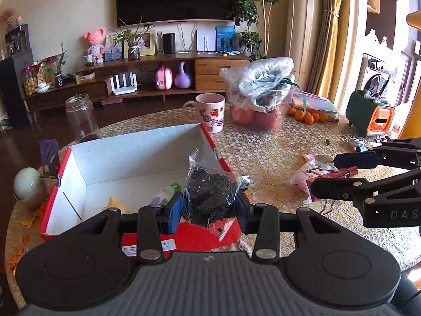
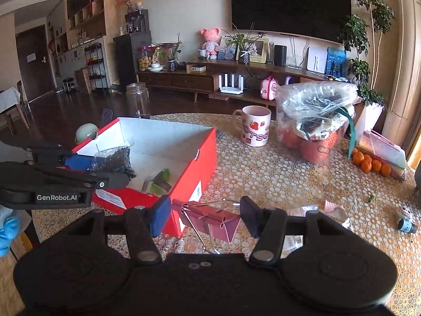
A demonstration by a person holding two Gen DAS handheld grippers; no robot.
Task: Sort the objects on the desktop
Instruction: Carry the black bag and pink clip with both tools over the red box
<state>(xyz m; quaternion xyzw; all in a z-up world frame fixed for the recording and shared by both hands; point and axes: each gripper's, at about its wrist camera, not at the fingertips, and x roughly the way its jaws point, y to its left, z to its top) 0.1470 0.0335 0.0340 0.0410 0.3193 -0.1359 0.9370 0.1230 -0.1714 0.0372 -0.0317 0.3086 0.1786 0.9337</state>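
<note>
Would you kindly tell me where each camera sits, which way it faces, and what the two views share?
Left wrist: rides the left hand-held gripper, looking forward over the bag of black bits it clamps above the red box; the right hand-held gripper enters at right.
Right wrist: rides the right hand-held gripper, which brackets a red binder clip; the left hand-held gripper shows at left.
Shared: box, mug, TV wall.

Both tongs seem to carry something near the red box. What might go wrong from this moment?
1. The left tongs grip the packet of black bits over the red box corner; released now, it might land outside.
2. The binder clip sits between the right tongs and may slip.
</note>
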